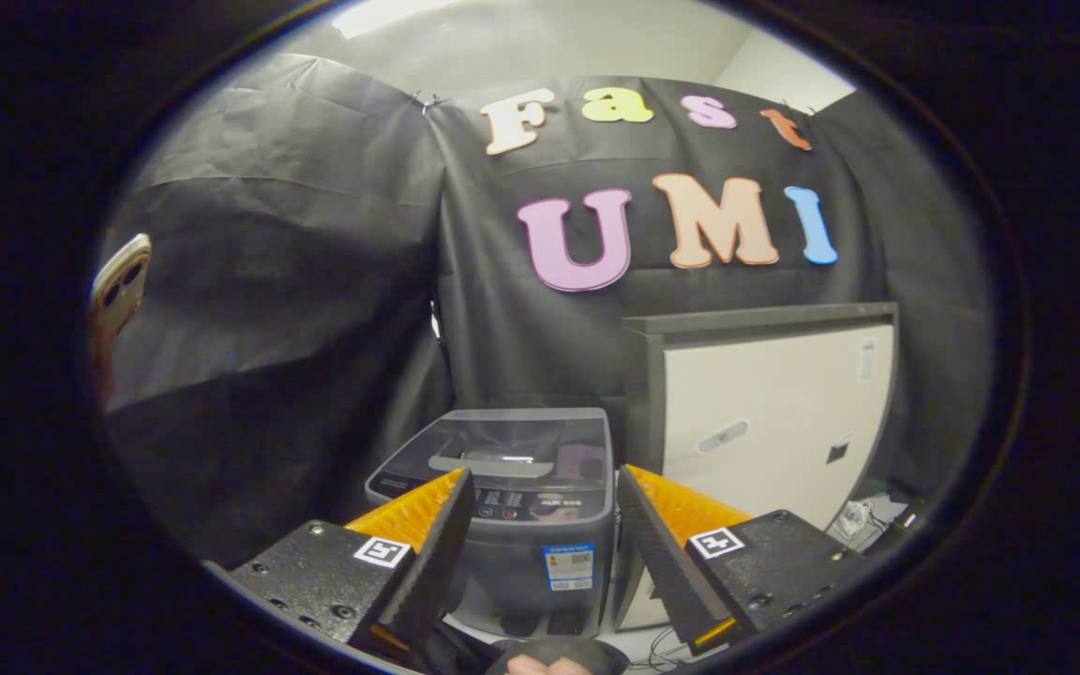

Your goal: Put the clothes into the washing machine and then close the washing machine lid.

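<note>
- While the tongs [540, 553] stand apart with nothing between their fingers, the washing machine [512, 520] sits just ahead of them, seen through the gap.
- Its see-through lid [512, 445] lies flat and closed on top; what is inside cannot be made out.
- Its control panel [526, 506] faces the tongs, with a label [568, 567] on the front below.
- Just beside it stands a pale cabinet [774, 412] with a dark top.
- Cables [854, 516] lie on the floor by the cabinet.
- A phone [118, 291] shows off to one side.

gripper [540, 544] jaws apart, empty
</note>
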